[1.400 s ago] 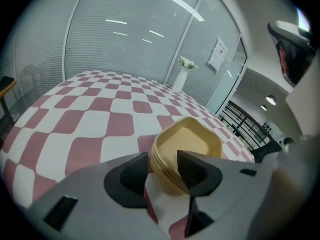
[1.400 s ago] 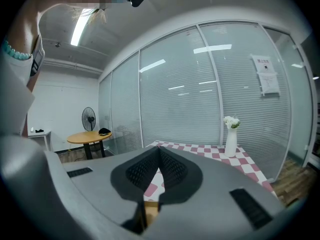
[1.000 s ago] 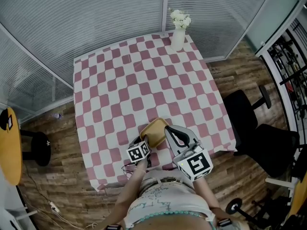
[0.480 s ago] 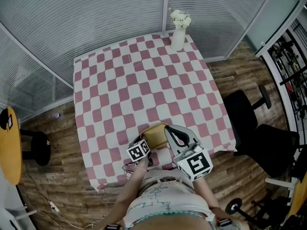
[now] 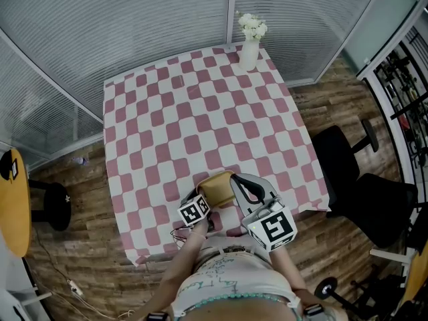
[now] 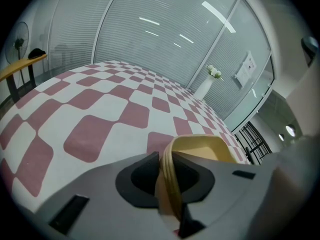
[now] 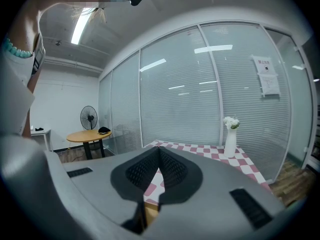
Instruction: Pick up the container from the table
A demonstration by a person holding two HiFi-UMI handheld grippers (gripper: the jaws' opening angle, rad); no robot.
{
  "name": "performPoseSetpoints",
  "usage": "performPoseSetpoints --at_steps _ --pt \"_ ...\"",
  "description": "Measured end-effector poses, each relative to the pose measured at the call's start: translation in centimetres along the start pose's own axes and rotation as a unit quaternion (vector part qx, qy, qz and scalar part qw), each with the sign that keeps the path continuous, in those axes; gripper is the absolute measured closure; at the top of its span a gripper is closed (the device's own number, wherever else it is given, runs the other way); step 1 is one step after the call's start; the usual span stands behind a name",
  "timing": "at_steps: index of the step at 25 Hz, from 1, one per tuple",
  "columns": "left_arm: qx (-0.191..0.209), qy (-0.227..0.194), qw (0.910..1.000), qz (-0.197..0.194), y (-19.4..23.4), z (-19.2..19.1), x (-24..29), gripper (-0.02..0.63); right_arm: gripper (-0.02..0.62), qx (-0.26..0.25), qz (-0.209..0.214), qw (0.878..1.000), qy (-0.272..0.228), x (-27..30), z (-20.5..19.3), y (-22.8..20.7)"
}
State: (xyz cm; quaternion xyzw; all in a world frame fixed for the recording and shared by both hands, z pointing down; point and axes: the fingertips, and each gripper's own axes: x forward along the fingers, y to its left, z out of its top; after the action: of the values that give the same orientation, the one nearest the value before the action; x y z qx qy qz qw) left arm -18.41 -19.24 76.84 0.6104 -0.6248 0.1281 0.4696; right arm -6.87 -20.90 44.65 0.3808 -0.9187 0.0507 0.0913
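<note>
So the person is standing at the near edge of the table [image 5: 167,112], the one with the pink and white checked cloth, and the tan plastic container [image 5: 217,187] is sitting right by that near edge, roughly mid-way along it. The left gripper [image 5: 202,198] is coming at it from the near-left side, and its jaws have just been closing. They're now pinching the thin side wall of the container [image 6: 200,146], one pad inside the rim and one outside. I can't tell whether the base is sitting flat on the cloth or tipping up already. The right gripper [image 5: 236,181] is hovering just beside and over the container's right side with its jaws pressed together on nothing. My worry is that it's a one-sided grab on a skinny rim. On the lift I'm guessing the tub is going to want to swing down or twist in the pads, and if it slips it's going off the edge onto the wood floor, not back onto the table. The right gripper is also hanging close enough to clip the rim on the way up.
</note>
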Motion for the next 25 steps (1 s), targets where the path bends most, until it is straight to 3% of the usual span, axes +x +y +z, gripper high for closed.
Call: performPoseSetpoints --at_steps 10,25 --pt "0.013 -0.005 0.9999 0.003 0.01 0.01 0.00 0.555 0.601 0.000 -0.001 1.000 0.001 -0.24 -0.21 0.28" --pt "-0.006 0.002 1.0000 0.002 0.24 -0.06 -0.18 0.557 0.601 0.000 -0.010 1.000 0.004 -0.95 -0.72 0.03"
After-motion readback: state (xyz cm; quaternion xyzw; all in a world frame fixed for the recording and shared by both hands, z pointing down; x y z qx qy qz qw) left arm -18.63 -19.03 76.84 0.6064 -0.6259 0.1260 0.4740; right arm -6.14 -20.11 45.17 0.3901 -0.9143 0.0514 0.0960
